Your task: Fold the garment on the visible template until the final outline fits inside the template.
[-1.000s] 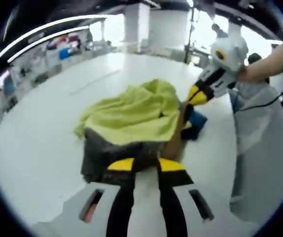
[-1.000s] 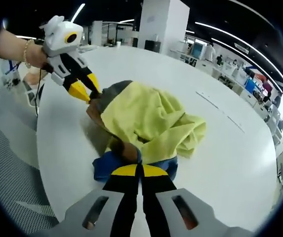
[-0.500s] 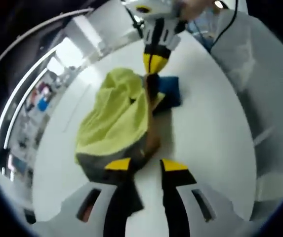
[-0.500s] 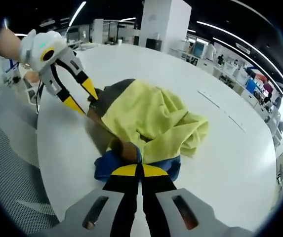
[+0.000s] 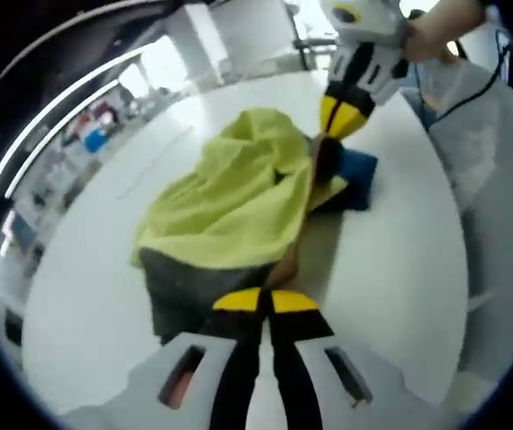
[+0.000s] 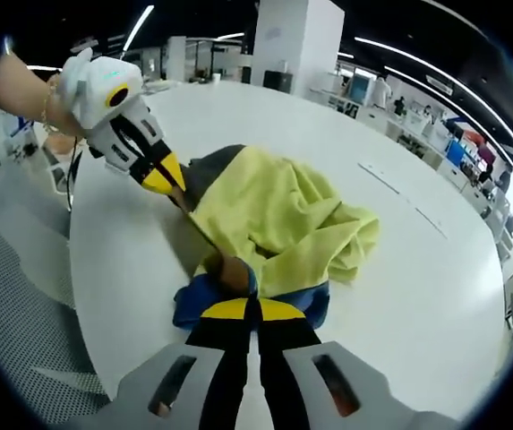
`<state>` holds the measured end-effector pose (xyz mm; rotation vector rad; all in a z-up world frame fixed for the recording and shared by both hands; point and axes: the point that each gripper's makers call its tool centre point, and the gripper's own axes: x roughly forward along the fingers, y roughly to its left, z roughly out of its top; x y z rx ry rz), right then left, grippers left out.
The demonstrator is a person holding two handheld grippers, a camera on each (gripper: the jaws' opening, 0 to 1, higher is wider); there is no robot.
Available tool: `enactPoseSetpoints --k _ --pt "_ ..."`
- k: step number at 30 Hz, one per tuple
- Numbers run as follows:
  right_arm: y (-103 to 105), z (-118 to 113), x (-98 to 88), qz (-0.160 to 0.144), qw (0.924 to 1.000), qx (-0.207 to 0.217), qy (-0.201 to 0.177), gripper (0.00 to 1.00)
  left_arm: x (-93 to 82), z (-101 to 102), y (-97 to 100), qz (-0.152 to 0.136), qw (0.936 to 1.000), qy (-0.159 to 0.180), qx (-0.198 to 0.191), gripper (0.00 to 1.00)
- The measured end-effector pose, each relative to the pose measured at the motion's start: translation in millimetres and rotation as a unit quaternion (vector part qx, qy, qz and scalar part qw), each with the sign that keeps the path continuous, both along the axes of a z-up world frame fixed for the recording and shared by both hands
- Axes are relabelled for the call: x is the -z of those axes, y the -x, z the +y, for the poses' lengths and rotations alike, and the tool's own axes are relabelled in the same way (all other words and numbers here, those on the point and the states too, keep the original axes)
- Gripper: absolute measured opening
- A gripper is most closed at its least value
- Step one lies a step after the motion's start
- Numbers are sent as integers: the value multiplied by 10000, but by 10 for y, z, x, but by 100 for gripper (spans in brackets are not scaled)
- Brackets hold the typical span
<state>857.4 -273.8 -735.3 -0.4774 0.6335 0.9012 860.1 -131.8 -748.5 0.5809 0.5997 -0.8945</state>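
Observation:
A crumpled garment lies on the white round table (image 6: 417, 296): a yellow-green part (image 6: 274, 224) on top, a dark grey part (image 5: 184, 287), a blue part (image 6: 193, 305) and a brown strip (image 5: 283, 269). My left gripper (image 5: 265, 301) is shut on the grey and brown edge nearest it; from the other side the left gripper (image 6: 165, 177) pinches that same far edge. My right gripper (image 6: 254, 310) is shut on the blue and brown end. In the left gripper view the right gripper (image 5: 341, 115) holds the far end beside the blue part (image 5: 354, 170).
A mesh chair (image 6: 10, 305) stands at the table's left edge. A person's hand (image 6: 23, 85) holds the left gripper. A white covered chair (image 5: 493, 179) stands off the table's right side. Bare tabletop (image 6: 435, 260) stretches beyond the garment.
Half a second ago the left gripper's jaws stood apart at the garment's grey edge; now they are shut on it. The right gripper has kept its hold on the blue end.

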Motion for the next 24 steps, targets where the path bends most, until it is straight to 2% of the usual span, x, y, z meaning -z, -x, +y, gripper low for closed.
enactPoseSetpoints --k 3,6,13,14,16,21,24 --pt "24 16 -37 54 9999 67 -142 5 -16 31 -21 137 9995 145 -236 0" --pt "65 56 -61 109 9995 132 -262 9 -51 34 -51 345 9969 459 -546 0" --pt "98 242 -14 59 9995 202 -229 22 -145 35 -123 448 9930 742 -803 0" --pt "96 254 6 27 9997 189 -165 22 -154 35 -130 452 9927 759 -826 0" --pt "52 198 51 -245 9993 167 239 19 -161 30 -131 469 9923 782 -842 0" --pt "-6 141 -1 -464 9980 342 239 11 -170 43 -135 489 9910 844 -913 0" --pt "-13 90 -8 -441 9981 345 246 9 -190 53 -136 523 9894 938 -977 0"
